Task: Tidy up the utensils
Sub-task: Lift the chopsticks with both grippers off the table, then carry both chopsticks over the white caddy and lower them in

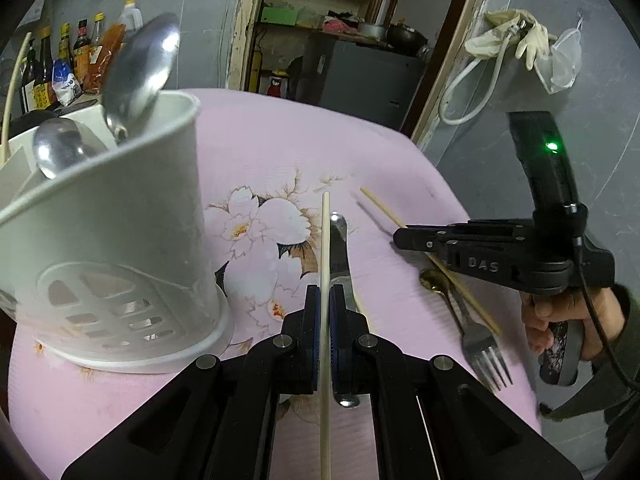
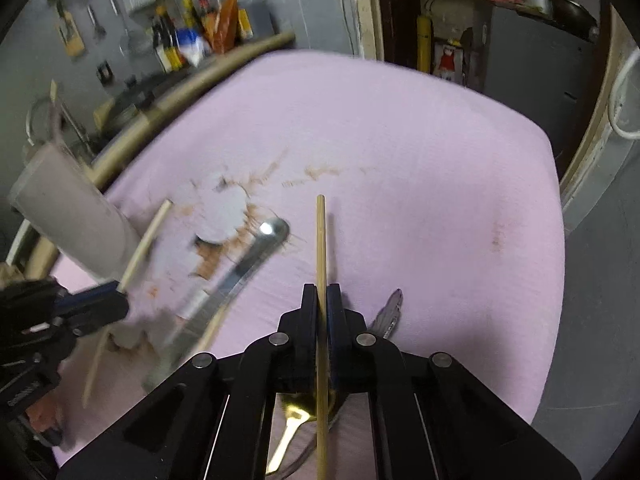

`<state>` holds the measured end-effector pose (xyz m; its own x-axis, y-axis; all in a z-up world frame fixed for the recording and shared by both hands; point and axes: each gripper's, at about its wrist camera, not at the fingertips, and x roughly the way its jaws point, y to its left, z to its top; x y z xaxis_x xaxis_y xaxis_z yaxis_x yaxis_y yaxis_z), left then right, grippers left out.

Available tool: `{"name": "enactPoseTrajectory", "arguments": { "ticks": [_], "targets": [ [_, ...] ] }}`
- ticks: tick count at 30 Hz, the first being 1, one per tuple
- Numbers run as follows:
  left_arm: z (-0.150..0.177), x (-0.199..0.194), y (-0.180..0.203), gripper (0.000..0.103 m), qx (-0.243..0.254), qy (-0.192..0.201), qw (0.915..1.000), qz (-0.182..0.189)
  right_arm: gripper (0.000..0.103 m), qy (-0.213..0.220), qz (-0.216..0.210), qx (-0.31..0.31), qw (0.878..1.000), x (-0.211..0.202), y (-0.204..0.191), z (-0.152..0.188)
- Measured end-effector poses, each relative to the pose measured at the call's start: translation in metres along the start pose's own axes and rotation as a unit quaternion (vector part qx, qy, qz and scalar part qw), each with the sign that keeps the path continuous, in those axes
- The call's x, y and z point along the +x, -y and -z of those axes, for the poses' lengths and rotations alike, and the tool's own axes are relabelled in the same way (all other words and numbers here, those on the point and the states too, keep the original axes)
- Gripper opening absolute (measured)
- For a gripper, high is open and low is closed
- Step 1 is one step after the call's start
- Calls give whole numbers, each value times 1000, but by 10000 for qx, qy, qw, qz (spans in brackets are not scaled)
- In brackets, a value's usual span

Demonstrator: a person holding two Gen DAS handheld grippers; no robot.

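My left gripper (image 1: 325,300) is shut on a pale chopstick (image 1: 325,248) that points forward over the pink floral cloth (image 1: 280,148). A white utensil holder (image 1: 120,216) with two metal spoons (image 1: 140,72) stands to its left. My right gripper (image 2: 322,300) is shut on a tan chopstick (image 2: 320,240); it also shows in the left wrist view (image 1: 400,236). A table knife (image 1: 340,256) lies under the left gripper. A gold spoon (image 1: 432,280) and a fork (image 1: 484,344) lie on the cloth at the right.
Sauce bottles (image 1: 60,64) stand on a shelf behind the holder. A doorway with shelves (image 1: 332,20) is beyond the table. Gloves and a hose (image 1: 504,36) hang on the wall to the right. The cloth's edge (image 1: 440,172) drops off at the right.
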<state>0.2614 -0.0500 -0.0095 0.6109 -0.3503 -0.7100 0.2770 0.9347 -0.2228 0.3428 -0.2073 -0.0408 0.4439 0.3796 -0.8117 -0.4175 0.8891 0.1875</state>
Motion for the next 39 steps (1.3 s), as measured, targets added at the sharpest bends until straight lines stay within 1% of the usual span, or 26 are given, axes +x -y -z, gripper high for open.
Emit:
{"name": "enactPoseTrajectory", "arguments": {
  "ticks": [2,3,5,7,8,10,11,12,16,18,20,22,25,26,31,33,36,39],
  "targets": [
    [0,-6,-2,2,-33,118,9999,69,3,282,-169,162,9993,-13,0,2],
    [0,-12,-3,2,-62,230,9996,126,3,489,-230,195,9983,-24,-3,4],
    [0,-20,-5,2,-100,430,9988,206,3,949,-258,120,9951,-45,-15,9],
    [0,-31,-6,2,-136,691,9971,274,3,1311,-317,87,9908,-61,-25,12],
    [-1,-37,-6,2,-140,809,9962,306,3,1584,-306,24,9869,-72,-35,15],
    [0,-52,-7,2,-129,1148,9927,361,3,1997,-303,-77,9794,-89,-49,20],
    [0,-57,-7,2,-107,1256,9914,353,3,2180,-297,-133,9754,-95,-56,22],
    [1,-67,-8,2,-81,1454,9888,323,3,2328,-293,-192,9719,-101,-63,21],
    [-7,-95,-8,2,-47,2019,9791,252,3,3047,-194,-531,9508,-122,-94,21],
    [-9,-109,-12,2,-19,2284,9734,147,3,3418,-162,-665,9373,-130,-109,19],
    [-14,-122,-18,2,-5,2551,9669,24,3,3666,-202,-734,9272,-135,-120,14],
    [-20,-130,-25,2,-29,2746,9615,-69,3,3955,-290,-815,9144,-137,-135,6],
    [-27,-147,-47,2,-152,3028,9528,-159,3,4240,-557,-818,9002,-141,-143,-1],
    [-31,-152,-54,2,-198,3122,9496,-197,3,4362,-675,-794,8938,-141,-148,-7],
    [-48,-174,-100,2,-540,3630,9297,-304,3,4807,-1153,-647,8669,-133,-170,-30],
    [-53,-180,-118,2,-692,3829,9205,-353,3,4908,-1274,-599,8598,-127,-176,-36],
    [-57,-188,-144,2,-952,4079,9075,-309,3,5056,-1423,-437,8498,-113,-181,-45],
    [-58,-188,-163,2,-1131,4265,8969,-288,3,5183,-1349,-324,8438,-101,-183,-46]
  ]
}}
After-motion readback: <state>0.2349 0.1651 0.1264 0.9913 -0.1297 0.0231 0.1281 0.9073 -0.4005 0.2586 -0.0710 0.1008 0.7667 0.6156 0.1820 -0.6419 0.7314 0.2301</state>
